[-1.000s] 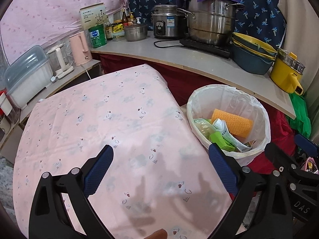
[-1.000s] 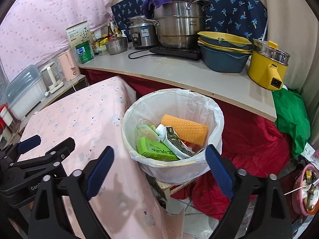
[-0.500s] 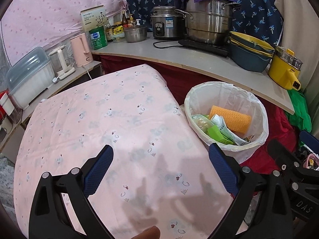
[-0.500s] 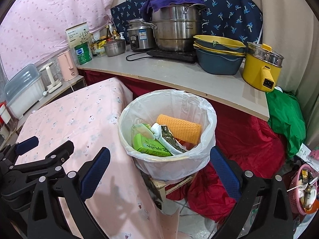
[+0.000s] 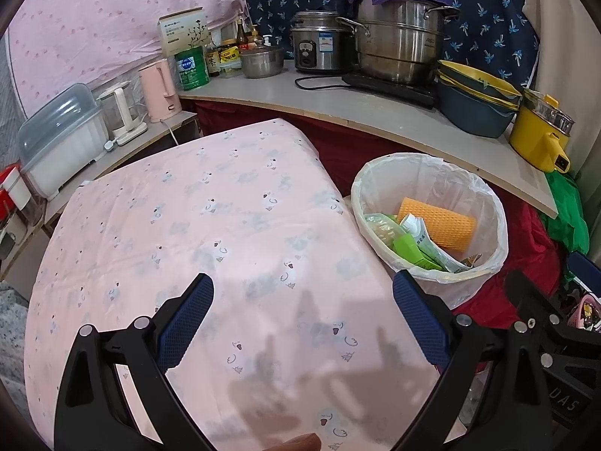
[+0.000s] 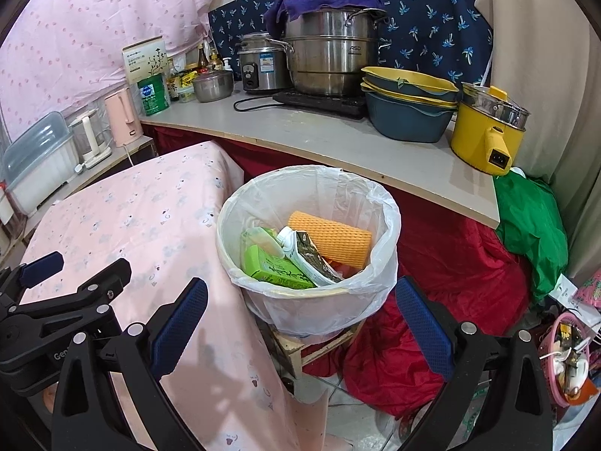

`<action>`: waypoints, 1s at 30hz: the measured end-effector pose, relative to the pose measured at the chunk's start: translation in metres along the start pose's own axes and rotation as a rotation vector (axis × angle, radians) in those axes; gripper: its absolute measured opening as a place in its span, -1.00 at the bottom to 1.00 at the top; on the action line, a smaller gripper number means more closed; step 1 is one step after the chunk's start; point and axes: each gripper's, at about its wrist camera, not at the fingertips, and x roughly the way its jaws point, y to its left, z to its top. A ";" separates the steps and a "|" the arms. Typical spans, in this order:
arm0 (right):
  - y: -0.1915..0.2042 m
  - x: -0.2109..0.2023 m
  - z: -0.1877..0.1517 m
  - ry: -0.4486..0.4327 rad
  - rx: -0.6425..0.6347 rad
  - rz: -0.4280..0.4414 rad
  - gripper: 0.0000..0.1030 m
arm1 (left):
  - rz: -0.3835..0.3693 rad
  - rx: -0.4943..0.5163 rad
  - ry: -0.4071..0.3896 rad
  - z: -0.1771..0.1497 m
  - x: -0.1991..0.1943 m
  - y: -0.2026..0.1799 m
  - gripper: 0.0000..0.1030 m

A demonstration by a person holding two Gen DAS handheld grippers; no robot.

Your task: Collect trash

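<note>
A white bin lined with a clear bag [image 6: 379, 300] [image 5: 492, 203] stands to the right of the table covered in a pink cloth [image 5: 210, 233] [image 6: 124, 233]. In the bin lie an orange sponge roll [image 6: 332, 238] [image 5: 439, 227], a green carton [image 6: 276, 267] [image 5: 407, 248], a white wrapper [image 6: 306, 255] and a plastic packet. My left gripper [image 5: 302, 312] is open and empty over the near part of the cloth. My right gripper [image 6: 300, 315] is open and empty in front of the bin, a little above it.
A grey counter [image 6: 338, 139] behind holds a steel steamer pot [image 6: 330, 60], rice cooker [image 6: 261, 64], stacked basins [image 6: 407, 111] and a yellow pot [image 6: 488, 131]. Red cloth [image 6: 450, 263] and green cloth [image 6: 533, 225] lie right of the bin. A pink basket [image 6: 571, 364] sits on the floor.
Both grippers have drawn back and up a little, so the bin looks slightly smaller and farther. Both stay open and empty. The bin's contents have not moved.
</note>
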 end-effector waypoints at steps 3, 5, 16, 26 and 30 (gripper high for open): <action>0.000 0.000 0.000 0.002 0.000 0.000 0.88 | 0.005 0.000 0.002 0.000 0.000 0.000 0.78; 0.000 0.000 -0.002 0.002 0.000 0.000 0.88 | 0.009 0.003 0.003 0.000 0.000 -0.001 0.78; -0.005 0.001 -0.006 0.008 0.004 -0.005 0.88 | 0.025 -0.005 0.009 -0.002 0.001 -0.001 0.78; -0.008 0.002 -0.007 0.013 0.009 -0.006 0.88 | 0.030 0.000 0.019 -0.005 0.002 -0.001 0.78; -0.007 0.002 -0.007 0.013 0.008 -0.005 0.88 | 0.032 0.010 0.020 -0.006 0.003 -0.001 0.78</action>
